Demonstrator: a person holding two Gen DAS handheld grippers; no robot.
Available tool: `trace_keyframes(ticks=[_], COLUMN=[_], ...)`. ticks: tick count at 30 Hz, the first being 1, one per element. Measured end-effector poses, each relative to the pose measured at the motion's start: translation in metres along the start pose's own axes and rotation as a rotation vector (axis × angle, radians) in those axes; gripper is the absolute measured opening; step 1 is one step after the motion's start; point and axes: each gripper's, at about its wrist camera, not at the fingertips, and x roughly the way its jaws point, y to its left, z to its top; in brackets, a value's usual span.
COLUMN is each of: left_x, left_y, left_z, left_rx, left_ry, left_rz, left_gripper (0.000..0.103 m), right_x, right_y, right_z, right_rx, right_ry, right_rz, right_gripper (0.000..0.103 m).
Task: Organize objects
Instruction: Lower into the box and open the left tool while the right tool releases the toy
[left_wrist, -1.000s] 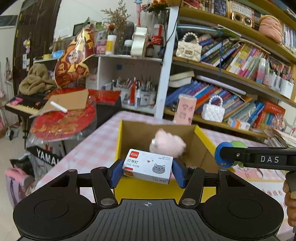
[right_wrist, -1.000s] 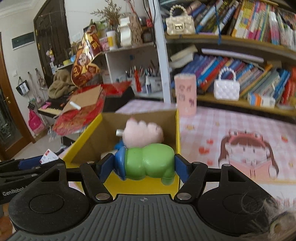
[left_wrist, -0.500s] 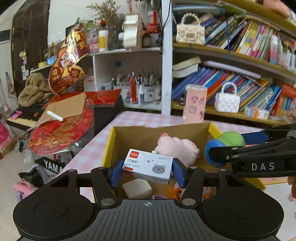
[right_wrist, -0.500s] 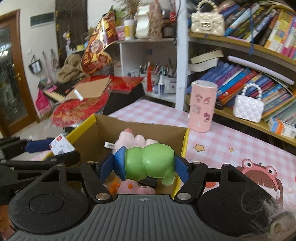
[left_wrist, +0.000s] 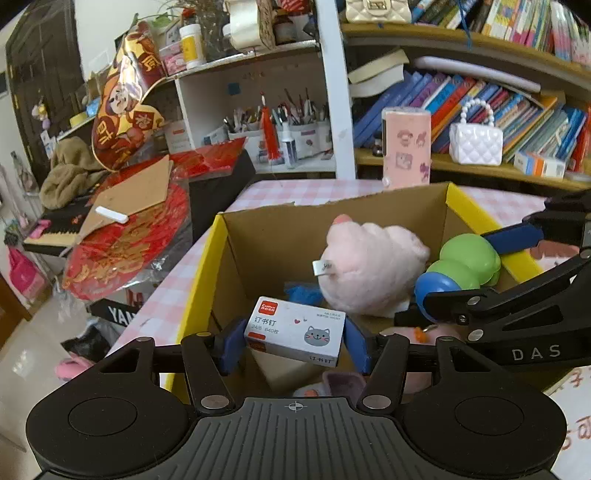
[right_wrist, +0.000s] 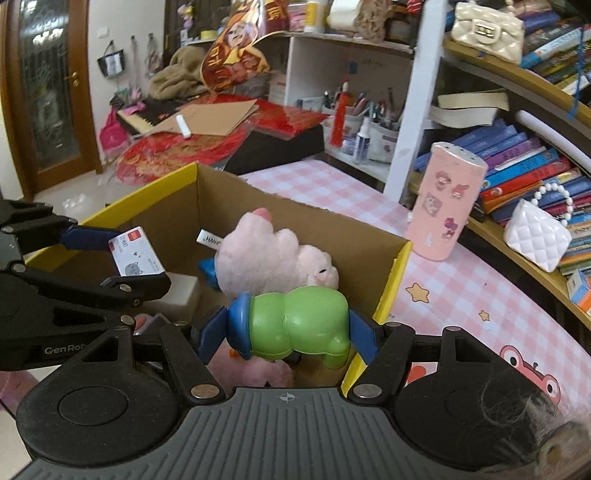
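In the left wrist view the left gripper (left_wrist: 295, 341) sits at lower centre, its blue fingers (left_wrist: 229, 343) clamped on the two short ends of a small white staple box (left_wrist: 295, 334) printed with a grey cat face and a red label; the box is held slightly tilted above the open cardboard box (left_wrist: 258, 243), whose outer walls and rim are yellow. Inside that cardboard box a pink plush toy (left_wrist: 369, 266) lies against the far wall, with a scrap of something blue beside it and a pale block and more pink plush lower down, partly hidden behind the fingers. At the right edge of the same view the right gripper (left_wrist: 476, 258) reaches in over the box, holding a green toy with a blue end (left_wrist: 461, 264) just beside the plush. In the right wrist view the right gripper's fingers (right_wrist: 212, 332) press on both ends of the green toy at lower centre, over the near right corner of the box, and the left gripper with the staple box appears at middle left. The cardboard box stands on a pink checked tabletop (right_wrist: 325, 184); a pink cylindrical container with stickers (right_wrist: 443, 206) stands upright on it at right, behind the box. Bookshelves (right_wrist: 524, 147) fill the upper right.
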Motion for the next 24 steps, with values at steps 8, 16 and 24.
trace_keyframes(ticks=[8,16,24], left_x=[0.008,0.003,-0.036], left_y=[0.002,0.007,0.016], left_z=[-0.006,-0.006,0.003], left_rx=[0.019,-0.015,-0.058], left_ry=[0.029,0.006,-0.138], left_rz=[0.003,-0.016,-0.032], left_gripper=[0.057,0.059,0.076], right_x=[0.010,0.008,-0.027], right_y=[0.007,0.006,-0.016], right_z=[-0.001,0.001,0.007], right_rx=[-0.060,-0.030,0.220], right_ry=[0.014,0.011,-0.069], right_rz=[0.000,-0.014,-0.008], right_gripper=[0.069,0.070,0.073])
